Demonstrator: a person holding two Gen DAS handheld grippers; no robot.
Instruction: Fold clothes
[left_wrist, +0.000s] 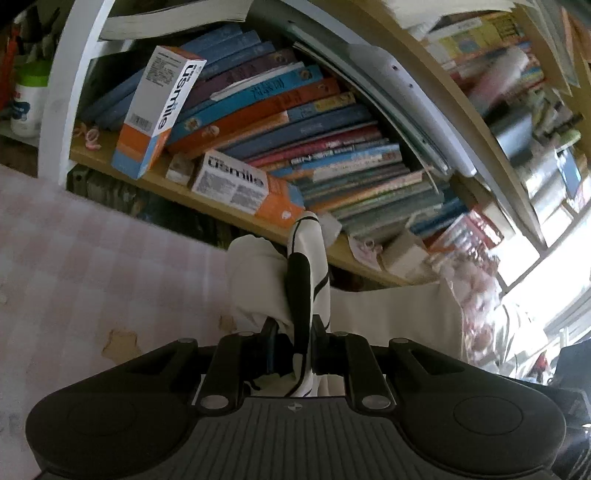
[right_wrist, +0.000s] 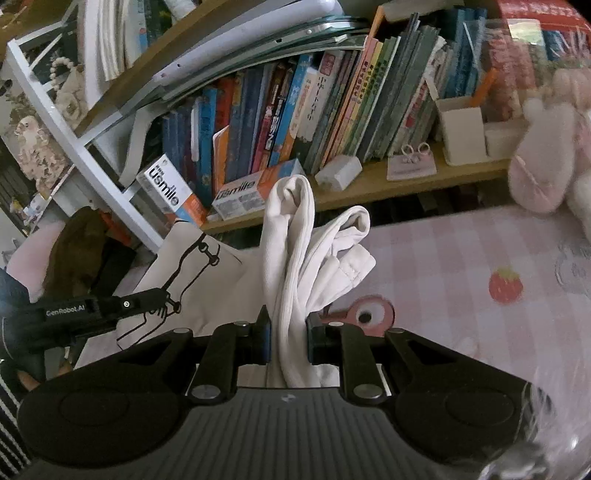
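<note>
A white garment with a black line drawing (right_wrist: 199, 280) hangs stretched between both grippers above the bed. In the left wrist view my left gripper (left_wrist: 295, 336) is shut on a bunched edge of the garment (left_wrist: 258, 280), and a fold with black lines stands up between the jaws. In the right wrist view my right gripper (right_wrist: 290, 328) is shut on a thick twisted bunch of the same white fabric (right_wrist: 291, 240), which rises above the fingers. The left gripper (right_wrist: 164, 297) also shows at the left of that view, pinching the printed part.
A pink checked bed sheet (right_wrist: 461, 266) with a strawberry print lies below. Close behind stands a wooden bookshelf (left_wrist: 236, 218) packed with books, with orange and white boxes (left_wrist: 155, 110) on it. A pink plush toy (right_wrist: 546, 158) sits at the right. A white shelf frame (right_wrist: 85, 158) stands at the left.
</note>
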